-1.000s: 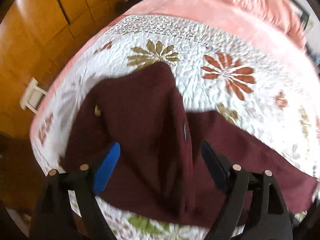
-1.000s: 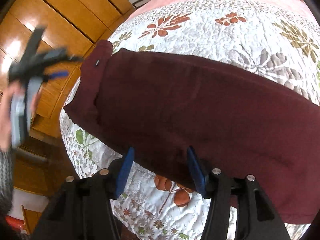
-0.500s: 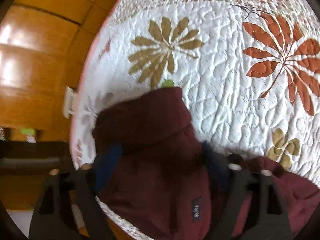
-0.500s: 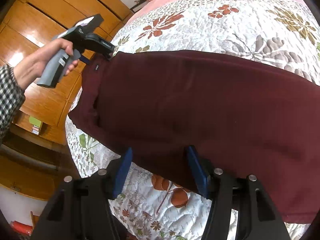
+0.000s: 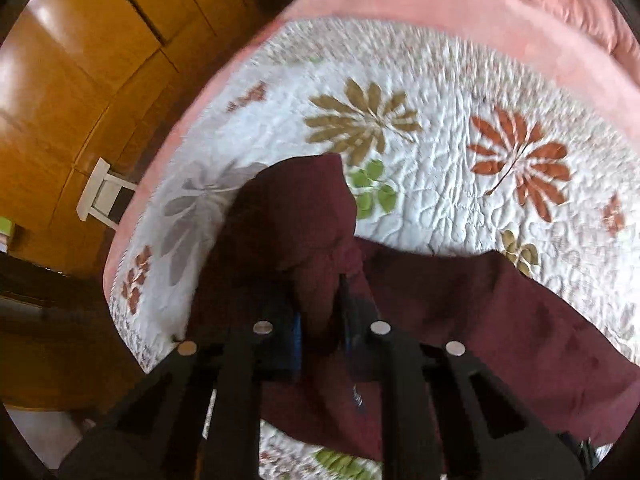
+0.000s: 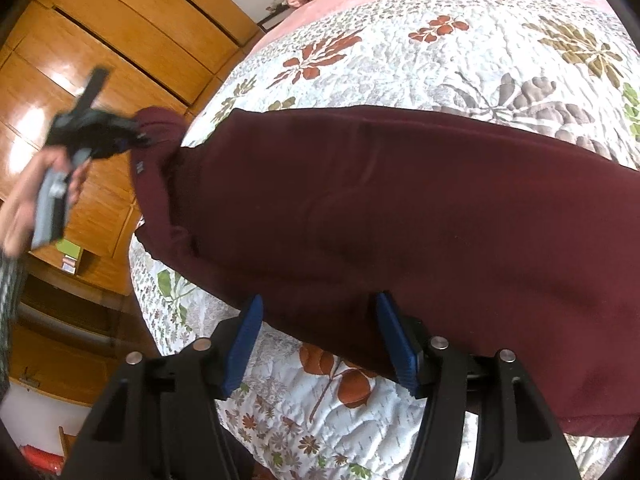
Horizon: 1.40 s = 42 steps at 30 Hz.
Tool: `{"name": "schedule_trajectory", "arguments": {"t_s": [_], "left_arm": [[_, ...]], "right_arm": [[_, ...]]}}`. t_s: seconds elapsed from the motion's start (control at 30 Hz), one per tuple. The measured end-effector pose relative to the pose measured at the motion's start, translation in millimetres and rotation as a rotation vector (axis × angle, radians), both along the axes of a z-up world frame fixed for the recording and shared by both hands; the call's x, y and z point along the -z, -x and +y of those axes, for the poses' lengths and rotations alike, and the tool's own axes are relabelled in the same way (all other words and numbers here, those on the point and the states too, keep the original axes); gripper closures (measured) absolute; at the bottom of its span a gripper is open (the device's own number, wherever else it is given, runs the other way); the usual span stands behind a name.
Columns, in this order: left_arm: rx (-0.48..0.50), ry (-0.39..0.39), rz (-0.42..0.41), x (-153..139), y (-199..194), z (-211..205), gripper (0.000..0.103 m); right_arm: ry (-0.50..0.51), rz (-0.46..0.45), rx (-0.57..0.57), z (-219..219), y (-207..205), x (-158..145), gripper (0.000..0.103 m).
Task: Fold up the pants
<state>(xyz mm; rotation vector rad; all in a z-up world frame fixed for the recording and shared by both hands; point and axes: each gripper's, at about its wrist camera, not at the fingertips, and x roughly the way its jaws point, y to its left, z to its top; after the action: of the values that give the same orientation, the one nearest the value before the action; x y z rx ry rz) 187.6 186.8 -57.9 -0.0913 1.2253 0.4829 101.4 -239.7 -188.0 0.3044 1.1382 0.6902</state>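
The pants (image 6: 400,208), of dark maroon fabric, lie lengthwise across the near part of a quilt (image 6: 460,52) on a bed, one end bunched and raised off the bedding. The left gripper (image 5: 320,328) is clamped on that raised end, its jaws drawn close with a thick wad of cloth pinched between the blue pads (image 5: 296,334); in the right wrist view the same tool shows at the far left, blurred, in the person's hand (image 6: 28,200). The right gripper (image 6: 320,336) hovers at the near edge of the pants with its jaws spread wide and nothing between them; whether its fingertips touch the cloth cannot be told. Risks, as judged: the wad in the left jaws is bulky and uneven, so a layer may slip free under a pull, leaving only part of the end carried over; with the near edge unheld, the whole garment may drag across the quilt instead of folding, or drape askew; the near corner of the bed is close, so cloth hauled that way could slide off the side. Materials: the pants look soft, matte and fairly heavy, like fleece or brushed cotton, with smooth broad surfaces, rounded folds and a small dark label (image 5: 357,396) near the gripped end. The quilt is white, stitched in a puckered pattern, printed with rust, olive and green leaves, over a pink blanket (image 5: 460,12). Glossy orange-brown wardrobe doors (image 6: 132,40) stand beyond.
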Motion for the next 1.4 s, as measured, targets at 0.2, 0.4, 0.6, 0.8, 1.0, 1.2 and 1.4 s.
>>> {"name": "schedule_trajectory", "arguments": {"t_s": [0.2, 0.4, 0.6, 0.8, 1.0, 1.2, 1.4], "left_arm": [[-0.098, 0.092, -0.117, 7, 73, 46, 0.089], [-0.214, 0.250, -0.159, 65, 117, 91, 0.084], [-0.257, 0.279, -0.245, 64, 146, 90, 0.079], [-0.271, 0.116, -0.378, 11, 168, 47, 0.067], [0.056, 0.296, -0.390, 8, 135, -38, 0.067], [0.193, 0.319, -0.260, 55, 103, -97, 0.067], [0.158, 0.327, -0.122, 107, 103, -76, 0.074]], "right_arm": [[0.022, -0.001, 0.008, -2, 0, 0, 0.043], [0.059, -0.005, 0.011, 4, 2, -4, 0.040], [0.101, -0.015, 0.003, 8, 6, -10, 0.039], [0.076, -0.038, 0.040, -2, 10, -32, 0.039], [0.042, -0.017, 0.132, -33, 12, -48, 0.038], [0.093, -0.013, 0.154, -42, 13, -45, 0.038], [0.175, 0.040, 0.135, -35, 10, -22, 0.038]]}}
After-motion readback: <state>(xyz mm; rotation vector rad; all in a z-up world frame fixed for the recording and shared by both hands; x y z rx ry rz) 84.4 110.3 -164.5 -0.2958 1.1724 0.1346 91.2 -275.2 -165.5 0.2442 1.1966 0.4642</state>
